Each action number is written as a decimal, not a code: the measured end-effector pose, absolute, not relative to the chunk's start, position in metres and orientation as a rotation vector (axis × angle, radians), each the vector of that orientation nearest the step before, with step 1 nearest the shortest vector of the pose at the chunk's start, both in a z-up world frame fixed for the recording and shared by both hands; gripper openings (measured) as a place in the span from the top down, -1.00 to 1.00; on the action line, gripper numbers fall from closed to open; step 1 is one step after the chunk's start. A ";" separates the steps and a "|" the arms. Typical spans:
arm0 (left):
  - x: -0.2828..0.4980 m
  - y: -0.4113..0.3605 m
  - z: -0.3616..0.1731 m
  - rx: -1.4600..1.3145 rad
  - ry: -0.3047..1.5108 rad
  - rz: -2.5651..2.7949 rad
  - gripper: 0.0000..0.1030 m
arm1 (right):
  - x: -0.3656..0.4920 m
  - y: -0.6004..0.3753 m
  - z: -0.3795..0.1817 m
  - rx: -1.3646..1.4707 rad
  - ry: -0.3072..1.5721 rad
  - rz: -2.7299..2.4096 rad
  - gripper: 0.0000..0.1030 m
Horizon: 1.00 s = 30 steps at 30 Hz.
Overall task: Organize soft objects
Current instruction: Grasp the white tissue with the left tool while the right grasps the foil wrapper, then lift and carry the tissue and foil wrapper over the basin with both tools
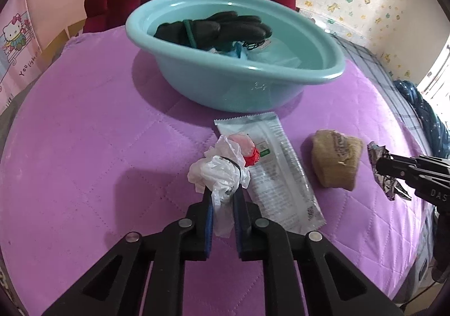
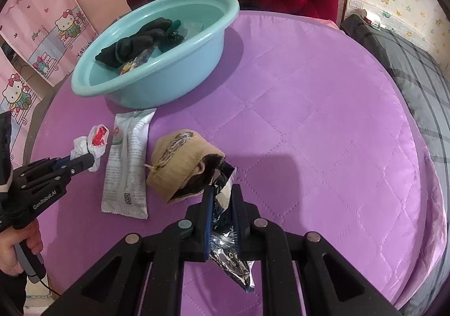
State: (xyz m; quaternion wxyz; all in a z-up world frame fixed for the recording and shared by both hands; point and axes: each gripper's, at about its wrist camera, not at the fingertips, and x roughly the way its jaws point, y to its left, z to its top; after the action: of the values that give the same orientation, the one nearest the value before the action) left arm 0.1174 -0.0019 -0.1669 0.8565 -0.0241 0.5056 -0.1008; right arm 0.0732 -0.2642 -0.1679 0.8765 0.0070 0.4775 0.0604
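Currently both grippers are loaded, and the step in hand appears to be the lift-and-carry toward the teal basin (image 1: 239, 74), which serves as the reference landmark on the purple quilted cover (image 1: 84, 147).

Nearest, well short of the basin, the left gripper (image 1: 222, 195) has its jaws closed narrow on a crumpled white plastic bag (image 1: 219, 172). The bag carries a red patch at its basin-facing end and partly overlaps the long white sachet (image 1: 278, 175). The right gripper (image 2: 220, 200) is likewise clamped, holding a silver foil wrapper (image 2: 227, 248) that hangs out below the jaws. The wrapper appears raised off the cover, though contact cannot be fully excluded.

Closer to the basin, the sachet lies flat, its far end almost reaching the basin's base. A tan burlap pouch (image 2: 182, 164) rests beside the sachet, on the side away from the left gripper and just ahead of the right gripper's fingers.

Farthest, the basin already contains dark gloves (image 1: 219, 27) and other soft items that are too tangled to identify.

Judged progress: two items gripped, two left on the cover.

The next move calls for:
1. Raising each load clear of the sachet and the pouch.
2. Carrying it over the basin rim.
3. Opening the jaws only above the interior, since thin film may cling to the pads.
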 end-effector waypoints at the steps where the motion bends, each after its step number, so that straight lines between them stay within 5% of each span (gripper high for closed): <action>1: 0.115 -0.002 -0.164 -0.048 1.060 -0.216 0.77 | 0.072 -0.263 -0.167 0.014 0.995 0.126 0.80; 30: 0.087 0.007 -0.091 0.006 1.007 -0.266 0.77 | 0.048 -0.222 -0.110 0.010 0.941 0.137 0.79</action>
State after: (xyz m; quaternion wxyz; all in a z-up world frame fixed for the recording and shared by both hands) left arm 0.0866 0.0074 -0.0914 0.8674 0.0029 0.4810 -0.1271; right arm 0.0482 -0.2225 -0.1099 0.8891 0.0048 0.4530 0.0658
